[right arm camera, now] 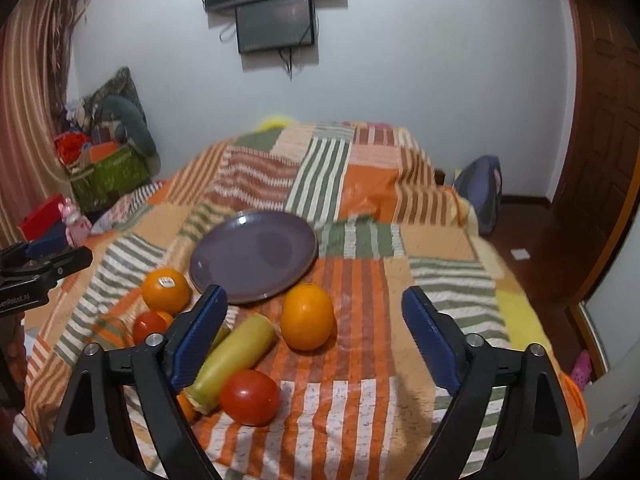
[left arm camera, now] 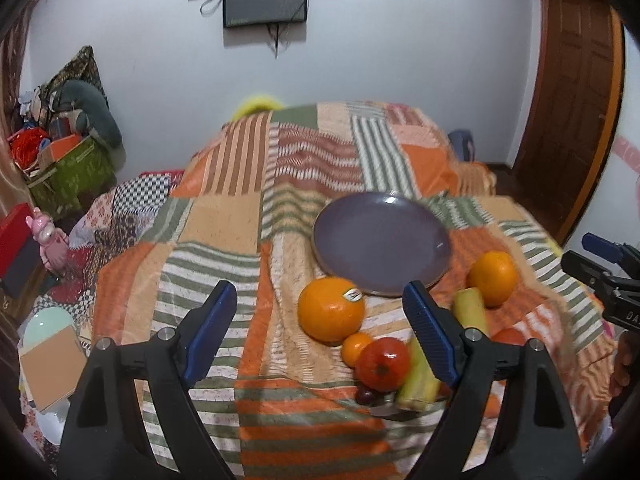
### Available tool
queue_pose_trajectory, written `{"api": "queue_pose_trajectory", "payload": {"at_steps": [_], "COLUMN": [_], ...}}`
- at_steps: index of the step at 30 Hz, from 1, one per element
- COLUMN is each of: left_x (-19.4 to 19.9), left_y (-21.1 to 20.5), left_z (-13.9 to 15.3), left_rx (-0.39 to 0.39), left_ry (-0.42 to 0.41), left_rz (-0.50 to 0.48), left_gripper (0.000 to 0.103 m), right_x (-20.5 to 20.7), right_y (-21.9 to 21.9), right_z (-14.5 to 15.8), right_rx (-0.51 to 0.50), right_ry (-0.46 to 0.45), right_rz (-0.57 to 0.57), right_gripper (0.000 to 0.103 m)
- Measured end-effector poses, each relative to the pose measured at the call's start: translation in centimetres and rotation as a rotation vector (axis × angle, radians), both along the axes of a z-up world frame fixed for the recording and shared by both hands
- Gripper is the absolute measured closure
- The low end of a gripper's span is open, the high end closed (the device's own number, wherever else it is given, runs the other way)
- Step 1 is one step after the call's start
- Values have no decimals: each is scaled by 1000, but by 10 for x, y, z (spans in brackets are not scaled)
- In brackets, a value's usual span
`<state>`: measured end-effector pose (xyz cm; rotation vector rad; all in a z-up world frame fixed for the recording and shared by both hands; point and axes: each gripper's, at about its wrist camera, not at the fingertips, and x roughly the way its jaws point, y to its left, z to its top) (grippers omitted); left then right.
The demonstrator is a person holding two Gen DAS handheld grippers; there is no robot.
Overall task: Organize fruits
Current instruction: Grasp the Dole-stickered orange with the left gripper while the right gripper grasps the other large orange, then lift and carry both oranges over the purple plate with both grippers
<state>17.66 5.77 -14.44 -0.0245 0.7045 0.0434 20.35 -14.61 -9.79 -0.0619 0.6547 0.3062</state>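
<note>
Now both jaws wide, empty: left gripper (left arm camera: 320, 336), right gripper (right arm camera: 316, 340).

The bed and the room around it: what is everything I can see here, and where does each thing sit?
plate: one, purple, empty, mid bedspread
oranges: two big, one with a sticker left of the plate, one plain in front of it; one small by the left tomato
tomatoes: two, red, left and near
yellow-green fruits: two long ones, one lying between the tomatoes
grape: one, dark, near edge
bedspread: orange and green patchwork
screens: two, dark, on the wall
door: brown, right
green box: full of clutter, left corner
left gripper: open, empty
right gripper: open, empty
</note>
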Motion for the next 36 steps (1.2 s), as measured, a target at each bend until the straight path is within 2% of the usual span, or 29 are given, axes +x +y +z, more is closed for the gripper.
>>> {"api": "queue_pose_trajectory", "payload": {"at_steps": [3, 8, 15, 19, 27, 29, 31, 36], "left_x": [17, 43, 70, 82, 90, 91, 94, 97], "left_y": [6, 8, 8, 6, 9, 9, 8, 5], "left_z": [-17, -41, -65, -74, -87, -89, -90, -89], "left_rx": [-25, -20, -62, -55, -78, -93, -120, -115], "left_ry": [50, 108, 206, 242, 262, 261, 278, 287], "left_rz": [-1, -5, -34, -47, -34, -38, -62, -74], "left_gripper": [18, 18, 18, 18, 18, 22, 34, 35], "right_x": [11, 31, 54, 64, 77, 76, 76, 78], "right_y": [3, 6, 8, 13, 14, 13, 14, 14], "right_z": [-11, -25, -40, -49, -64, -63, -62, -58], "right_rx": [-7, -21, -31, -22, 15, 27, 27, 23], "right_ry": [42, 93, 176, 234, 307, 310, 312, 311], "right_rz": [22, 35, 35, 45, 64, 69, 66, 49], "right_gripper": [27, 32, 32, 32, 51, 55, 55, 56]}}
